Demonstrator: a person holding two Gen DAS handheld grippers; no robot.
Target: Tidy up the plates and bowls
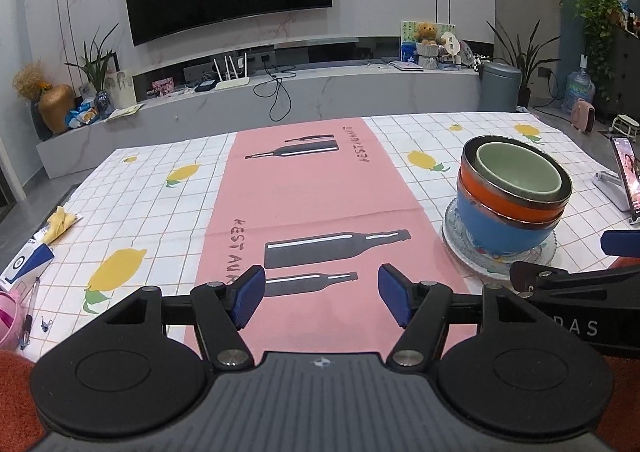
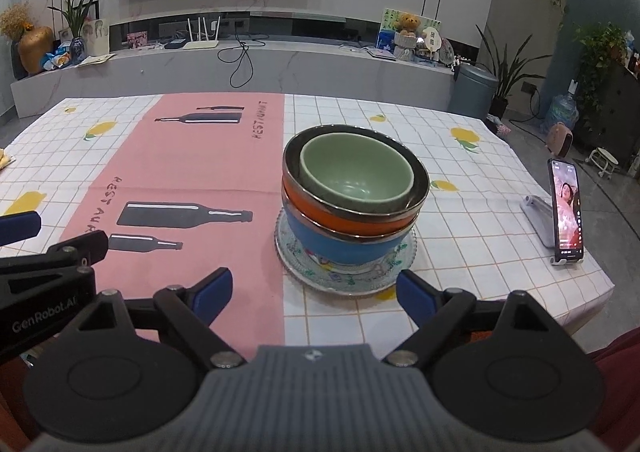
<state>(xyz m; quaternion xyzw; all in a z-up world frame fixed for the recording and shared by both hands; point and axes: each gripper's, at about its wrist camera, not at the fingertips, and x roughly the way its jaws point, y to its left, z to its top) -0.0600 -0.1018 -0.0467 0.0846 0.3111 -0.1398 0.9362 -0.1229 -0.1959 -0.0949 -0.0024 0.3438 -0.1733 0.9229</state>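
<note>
We see a stack of three bowls on the table: a small green bowl sits inside an orange bowl, which is nested in a blue bowl, and the blue one stands on a patterned glass plate. The stack rests on the checked lemon tablecloth, just beside the edge of the pink placemat. Our right gripper hovers near the plate with its blue fingers spread wide and nothing between them. Our left gripper hangs over the placemat, to the left of the stack, fingers also wide apart and empty. A phone stands on a holder at the right of the table
</note>
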